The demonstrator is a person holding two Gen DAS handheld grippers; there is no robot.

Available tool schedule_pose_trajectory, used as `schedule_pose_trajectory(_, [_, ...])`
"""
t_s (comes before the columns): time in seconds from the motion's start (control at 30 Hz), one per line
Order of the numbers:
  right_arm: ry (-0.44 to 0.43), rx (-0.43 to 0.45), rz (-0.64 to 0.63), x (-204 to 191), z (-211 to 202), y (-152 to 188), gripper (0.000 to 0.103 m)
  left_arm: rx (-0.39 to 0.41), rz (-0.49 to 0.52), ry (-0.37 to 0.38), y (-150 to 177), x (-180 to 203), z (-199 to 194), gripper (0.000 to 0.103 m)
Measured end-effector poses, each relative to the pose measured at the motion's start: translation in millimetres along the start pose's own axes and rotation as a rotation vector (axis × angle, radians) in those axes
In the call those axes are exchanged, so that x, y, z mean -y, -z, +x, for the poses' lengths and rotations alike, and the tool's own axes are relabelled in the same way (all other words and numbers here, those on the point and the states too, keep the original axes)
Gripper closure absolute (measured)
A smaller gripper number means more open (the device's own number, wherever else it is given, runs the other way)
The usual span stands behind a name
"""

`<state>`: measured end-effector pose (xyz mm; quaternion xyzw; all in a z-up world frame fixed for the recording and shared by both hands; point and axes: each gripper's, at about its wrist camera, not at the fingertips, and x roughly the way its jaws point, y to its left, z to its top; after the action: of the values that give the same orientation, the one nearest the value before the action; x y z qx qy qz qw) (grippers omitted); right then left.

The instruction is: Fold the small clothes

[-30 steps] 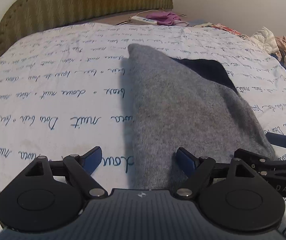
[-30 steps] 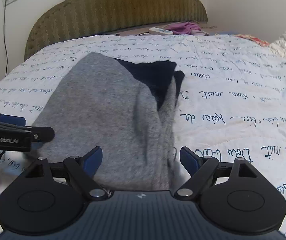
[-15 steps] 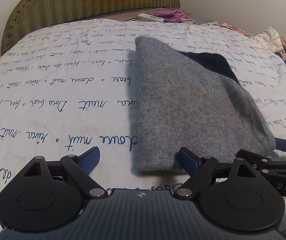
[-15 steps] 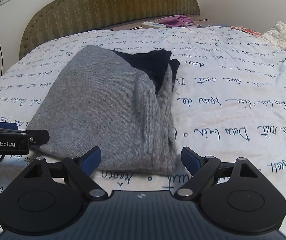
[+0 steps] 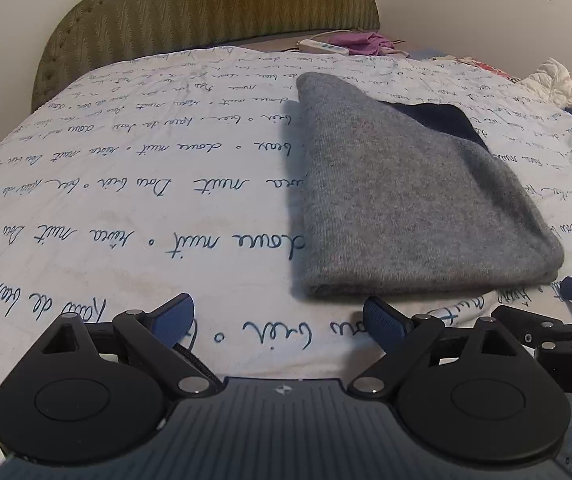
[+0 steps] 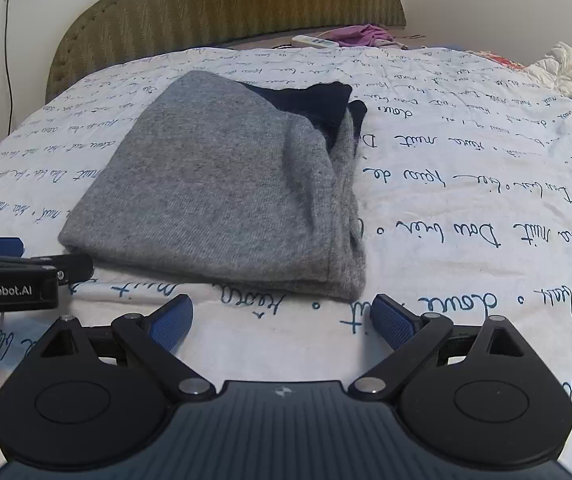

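Left wrist view: the left gripper point(image 5: 278, 316) hangs over the bedspread point(image 5: 126, 208) just short of the near edge of a folded grey garment point(image 5: 397, 200), its jaws wide, having just been opening, with only printed cloth between the blue pads. The garment lies right of centre, a dark lining point(image 5: 437, 120) showing at its far right corner. The right gripper point(image 5: 565, 320) pokes in from the right, close to the garment's near right corner. To the left the bedspread lies bare out to the padded headboard point(image 5: 206, 12); a heap of clothes point(image 5: 557, 84) crowds the far right edge.

Right wrist view: the right gripper point(image 6: 282, 320) is likewise spread wide, its jaws having just been opening, nothing between them, and sits just near of the garment point(image 6: 222, 184), which here lies left of centre. Its right edge is a stack of loose layers point(image 6: 345, 208), rumpled rather than square. The left gripper point(image 6: 26, 268) shows at the left, beside the near left corner.

The fold looks just released. The next move likely calls for tidying that ragged right edge or setting the piece aside; open bedspread point(image 6: 465, 184) to the right gives room.
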<state>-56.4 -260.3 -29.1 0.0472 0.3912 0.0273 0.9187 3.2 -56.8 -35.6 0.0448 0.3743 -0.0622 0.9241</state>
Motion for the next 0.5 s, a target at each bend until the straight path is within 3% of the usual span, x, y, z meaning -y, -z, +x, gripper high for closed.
schedule_pose_trajectory(0.17, [0.000,0.002,-0.011,-5.3,-4.5,4.4,0.006,0.015,-0.022,0.011,7.4,-3.7,-4.4,0.007])
schedule_pose_trajectory(0.5, [-0.007,0.014,-0.016,-9.1,-9.2,13.8,0.006,0.046,-0.008,-0.038,20.2,-0.4,-6.3,0.001])
